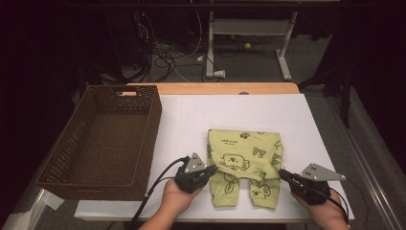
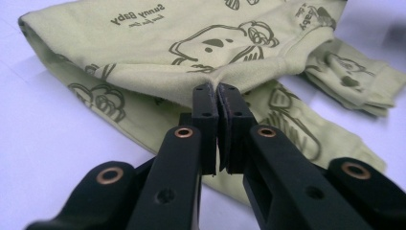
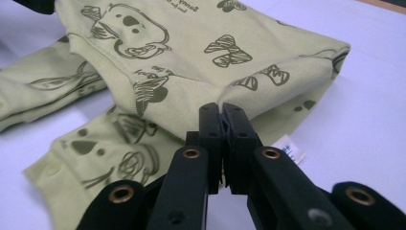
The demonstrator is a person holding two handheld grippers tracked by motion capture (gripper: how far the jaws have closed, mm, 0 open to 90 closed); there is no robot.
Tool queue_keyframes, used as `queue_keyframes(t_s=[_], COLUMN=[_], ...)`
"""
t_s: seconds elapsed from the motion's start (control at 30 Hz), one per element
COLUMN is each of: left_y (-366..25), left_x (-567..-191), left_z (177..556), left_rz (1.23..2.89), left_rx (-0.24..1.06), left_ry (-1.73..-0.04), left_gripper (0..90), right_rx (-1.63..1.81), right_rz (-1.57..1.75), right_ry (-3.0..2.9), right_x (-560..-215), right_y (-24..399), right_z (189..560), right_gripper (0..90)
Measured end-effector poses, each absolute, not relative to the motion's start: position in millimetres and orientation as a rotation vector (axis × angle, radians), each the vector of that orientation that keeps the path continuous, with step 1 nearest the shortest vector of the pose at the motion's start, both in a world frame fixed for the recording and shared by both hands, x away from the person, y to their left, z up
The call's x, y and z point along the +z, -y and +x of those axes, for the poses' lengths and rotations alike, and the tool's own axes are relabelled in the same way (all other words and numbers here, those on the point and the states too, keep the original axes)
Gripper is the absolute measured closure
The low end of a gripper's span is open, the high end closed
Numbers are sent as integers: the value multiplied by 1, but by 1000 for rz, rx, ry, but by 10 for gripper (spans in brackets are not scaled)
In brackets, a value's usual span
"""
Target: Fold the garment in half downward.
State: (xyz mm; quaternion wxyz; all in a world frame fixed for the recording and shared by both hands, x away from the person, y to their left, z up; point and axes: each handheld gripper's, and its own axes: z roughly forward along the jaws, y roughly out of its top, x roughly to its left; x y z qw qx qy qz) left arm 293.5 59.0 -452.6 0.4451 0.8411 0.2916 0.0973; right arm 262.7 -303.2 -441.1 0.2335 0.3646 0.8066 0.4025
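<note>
A light green baby garment (image 1: 244, 158) printed with dark koalas lies folded on the white table cover, its two legs toward me. My left gripper (image 1: 214, 168) pinches the garment's left edge; in the left gripper view (image 2: 218, 87) the jaws are shut on a puckered fold of the green cloth (image 2: 158, 52). At the garment's right edge my right gripper (image 1: 281, 173) is likewise shut, and the right gripper view (image 3: 222, 106) shows cloth (image 3: 201, 62) bunched between its pads. Both pinched edges are lifted slightly off the table.
A brown wicker basket (image 1: 148, 134) stands open and empty at the left of the table. The white cover (image 1: 230, 112) stretches bare behind the garment. A small white label (image 3: 289, 149) sticks out under the garment's right side. Cables and a desk frame lie on the floor beyond.
</note>
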Motion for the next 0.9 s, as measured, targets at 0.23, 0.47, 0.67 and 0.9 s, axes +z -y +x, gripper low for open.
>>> queue_keyframes(t_s=[0.23,0.47,0.67,0.9], left_y=[-61,-63,-64,-64], left_x=[-455,-454,-452,-462], left_z=[275,258,244,245], left_rz=[2139,2173,2177,2200], left_rx=[196,177,168,134], left_ry=[-697,-667,-638,-663], left_gripper=[837,837,836,833], right_rx=[1104,1084,1075,1049], right_rz=[964,938,909,903], right_ry=[-2238,-2269,-2282,-2319], right_x=[-441,-443,-444,-449], right_y=[304,305,304,303], right_z=[239,223,212,205], right_gripper=[892,892,891,889])
